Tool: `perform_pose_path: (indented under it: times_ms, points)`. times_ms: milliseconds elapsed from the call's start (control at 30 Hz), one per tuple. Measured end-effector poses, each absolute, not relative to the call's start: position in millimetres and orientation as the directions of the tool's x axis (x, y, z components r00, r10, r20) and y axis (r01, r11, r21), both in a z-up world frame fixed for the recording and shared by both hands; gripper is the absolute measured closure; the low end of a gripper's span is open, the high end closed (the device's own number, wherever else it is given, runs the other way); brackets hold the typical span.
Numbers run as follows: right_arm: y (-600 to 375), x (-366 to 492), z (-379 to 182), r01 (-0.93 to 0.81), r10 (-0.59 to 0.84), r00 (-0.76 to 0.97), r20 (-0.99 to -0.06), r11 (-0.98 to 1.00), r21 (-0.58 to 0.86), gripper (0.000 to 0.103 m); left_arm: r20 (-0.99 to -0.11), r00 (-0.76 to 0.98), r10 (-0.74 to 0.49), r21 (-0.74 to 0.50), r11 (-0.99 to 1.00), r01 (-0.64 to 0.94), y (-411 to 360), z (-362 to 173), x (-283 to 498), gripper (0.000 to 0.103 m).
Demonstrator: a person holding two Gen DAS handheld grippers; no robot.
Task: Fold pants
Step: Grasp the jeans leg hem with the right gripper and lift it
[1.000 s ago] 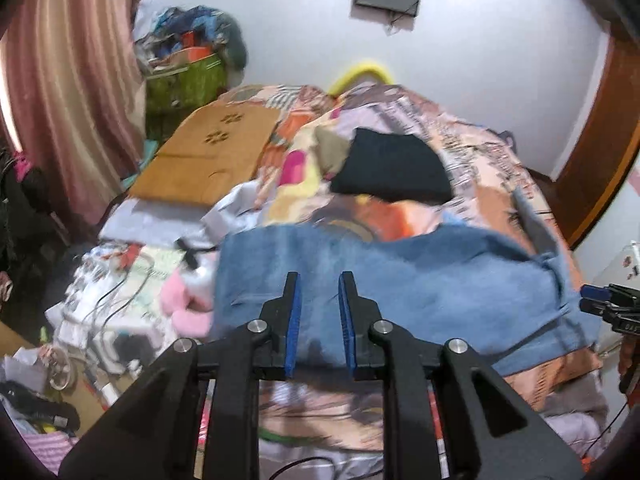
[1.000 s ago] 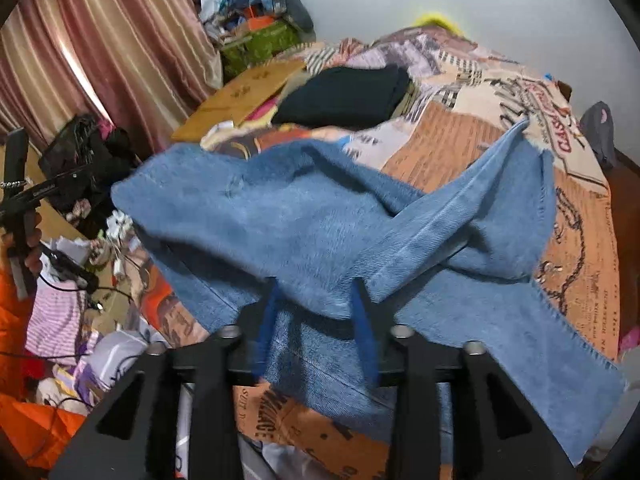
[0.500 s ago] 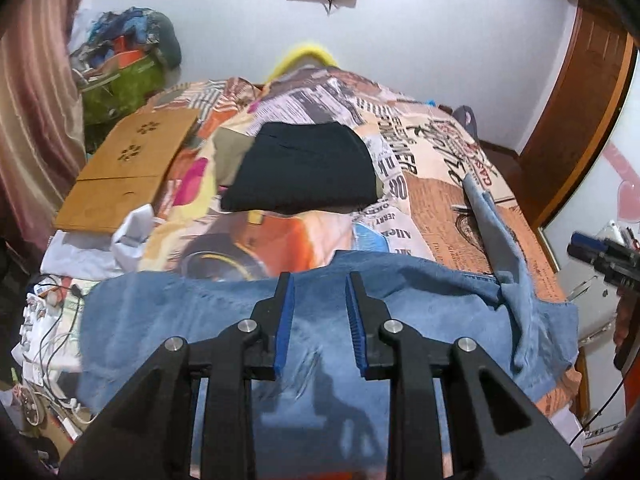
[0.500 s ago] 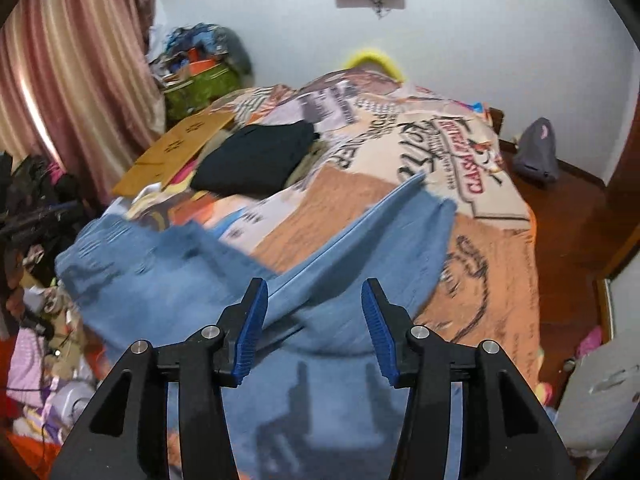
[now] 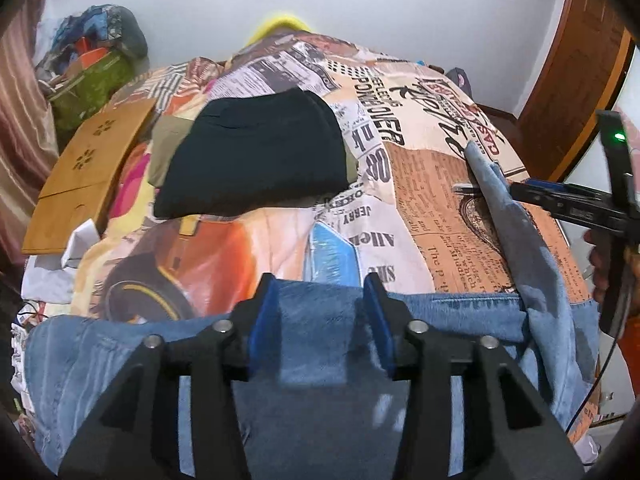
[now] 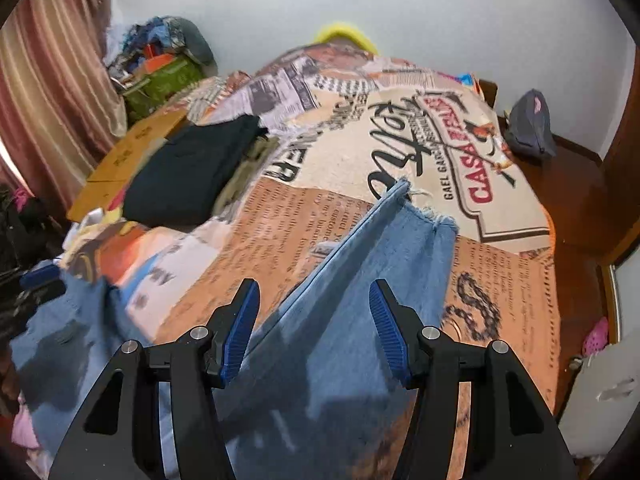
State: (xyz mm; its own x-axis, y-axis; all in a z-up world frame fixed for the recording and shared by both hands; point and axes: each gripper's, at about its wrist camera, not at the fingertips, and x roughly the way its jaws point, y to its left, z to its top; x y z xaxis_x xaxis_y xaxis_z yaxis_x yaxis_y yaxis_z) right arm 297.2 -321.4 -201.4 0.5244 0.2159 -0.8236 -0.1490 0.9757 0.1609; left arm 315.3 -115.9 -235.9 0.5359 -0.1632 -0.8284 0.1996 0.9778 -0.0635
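Note:
Blue jeans [image 5: 320, 360] lie across the near end of the bed, one leg [image 6: 360, 260] running up the bed with its frayed hem far from me. My left gripper [image 5: 320, 320] is open, its blue pads over the jeans' far edge, holding nothing. My right gripper [image 6: 314, 320] is open wide above the folded-up leg, empty. The right gripper also shows in the left wrist view [image 5: 560, 200], beside the raised leg edge.
A folded black garment [image 5: 256, 152] lies on the bedspread [image 5: 420, 120] further up. A wooden board [image 5: 88, 168] lies at the bed's left side. Clutter piles [image 6: 160, 64] stand by the curtain. A dark bag [image 6: 528, 124] sits on the floor at right.
Both grippers have opened wider and moved forward over the bed. The jeans dropped from the right gripper's hold onto the bed, the leg now lying stretched up the bedspread.

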Motion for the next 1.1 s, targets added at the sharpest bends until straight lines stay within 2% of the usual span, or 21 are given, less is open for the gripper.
perform_pose_path:
  times_ms: [133,200,267,300,367,467,900,1100]
  points:
    - [-318,319,-224,-0.141,0.194,0.491,-0.849,0.980,0.143,0.050,-0.839,0.516,-0.173,-0.075,0.976,0.205,-120,-245,321,0.055]
    - [-318,325,-232,-0.142,0.184,0.480,-0.858,0.981,0.132,0.053,-0.844,0.508,-0.172,-0.074,0.975,0.208,-122,-249,323,0.055]
    - [-318,331,-240,-0.145,0.183,0.452,-0.873,0.981,0.130,0.071,-0.848,0.502,-0.169,-0.070,0.975,0.211,-124,-251,323,0.055]
    - [-318,333,-243,-0.145,0.182,0.443,-0.878,0.981,0.130,0.074,-0.849,0.502,-0.166,-0.064,0.975,0.213,-125,-253,323,0.055]
    - [-320,334,-248,-0.146,0.186,0.430,-0.884,0.980,0.135,0.088,-0.849,0.503,-0.161,-0.056,0.975,0.217,-127,-253,322,0.054]
    - [-324,329,-246,-0.145,0.185,0.436,-0.881,0.980,0.134,0.095,-0.848,0.504,-0.165,-0.058,0.974,0.221,-129,-251,319,0.052]
    - [-380,238,-147,-0.082,0.158,0.617,-0.771,0.987,0.136,0.098,-0.828,0.534,-0.172,-0.038,0.967,0.253,-142,-225,281,0.046]
    - [-409,182,-122,-0.016,0.121,0.660,-0.742,0.989,0.147,0.098,-0.824,0.528,-0.205,-0.051,0.955,0.291,-154,-215,257,0.045]
